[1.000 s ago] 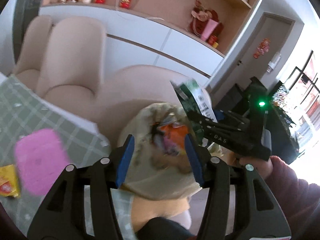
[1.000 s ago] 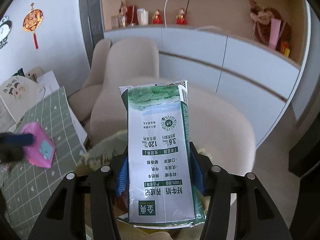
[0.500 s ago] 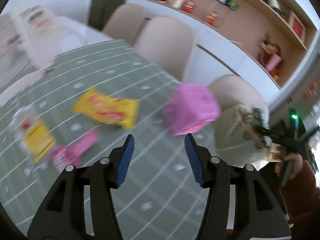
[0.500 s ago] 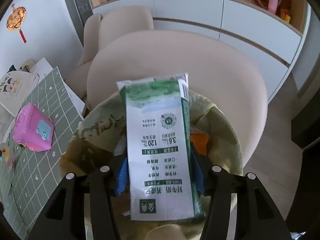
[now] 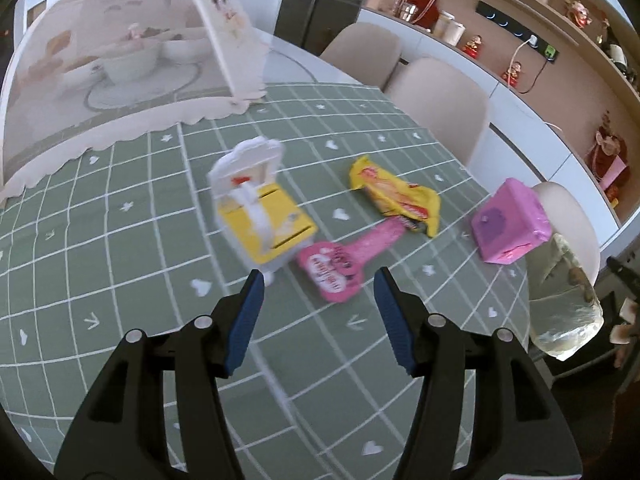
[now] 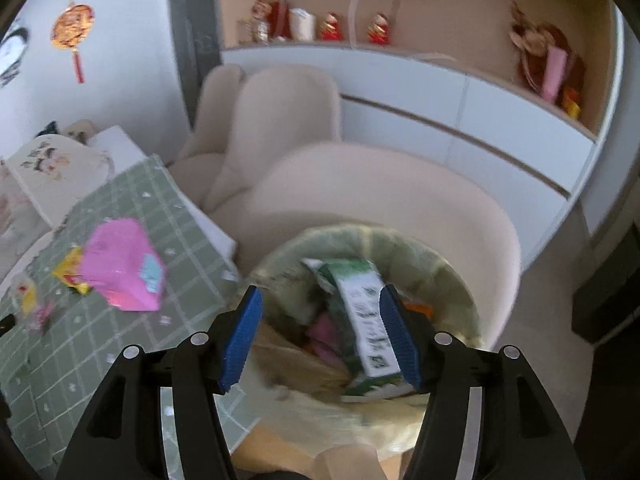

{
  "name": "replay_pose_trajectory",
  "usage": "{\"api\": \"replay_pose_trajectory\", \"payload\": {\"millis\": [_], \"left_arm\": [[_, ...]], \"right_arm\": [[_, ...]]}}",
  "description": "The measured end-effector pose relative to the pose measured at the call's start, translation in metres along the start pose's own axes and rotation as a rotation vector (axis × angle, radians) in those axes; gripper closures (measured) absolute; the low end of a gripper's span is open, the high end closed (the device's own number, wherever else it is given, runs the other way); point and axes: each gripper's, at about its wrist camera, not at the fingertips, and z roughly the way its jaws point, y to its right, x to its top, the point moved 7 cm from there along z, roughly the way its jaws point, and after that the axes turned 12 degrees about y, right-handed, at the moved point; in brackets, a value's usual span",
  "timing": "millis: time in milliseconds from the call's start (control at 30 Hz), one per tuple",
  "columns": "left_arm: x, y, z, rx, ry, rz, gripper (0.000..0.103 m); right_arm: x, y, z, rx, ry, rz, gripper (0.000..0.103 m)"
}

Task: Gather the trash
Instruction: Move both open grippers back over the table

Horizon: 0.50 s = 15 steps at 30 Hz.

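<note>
Right wrist: carton point(image 6: 362, 312) print unreadable

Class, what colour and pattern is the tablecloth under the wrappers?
The tablecloth is sage green with a white grid and small white hearts, clearest in the left wrist view.

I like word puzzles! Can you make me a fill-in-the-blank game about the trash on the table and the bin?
1. The milk carton lies inside the ____, not on the table.
2. The tablecloth is ____ with white lines.
3. The yellow wrapper lies between the yellow and white box and the ____ box.
4. Nothing is between the blue pads of the left gripper; its jaws are ____.

Missing words: bin; green; pink; open
</note>
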Motion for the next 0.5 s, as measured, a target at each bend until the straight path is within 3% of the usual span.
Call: {"api": "replay_pose_trajectory", "payload": {"millis": [267,500], "left_arm": [[-0.005,-0.001,0.022,-0.02,-0.023,-0.041,0.049],[-0.014,0.014,0.063,0.032,-0.095,-0.018,0.049]], "right_arm": [[0.02,-0.074,-0.002,0.142,0.035,-0.032,0.045],[0.043,-0.147,0.008,0.276,0.057,-0.099,0.045]]}}
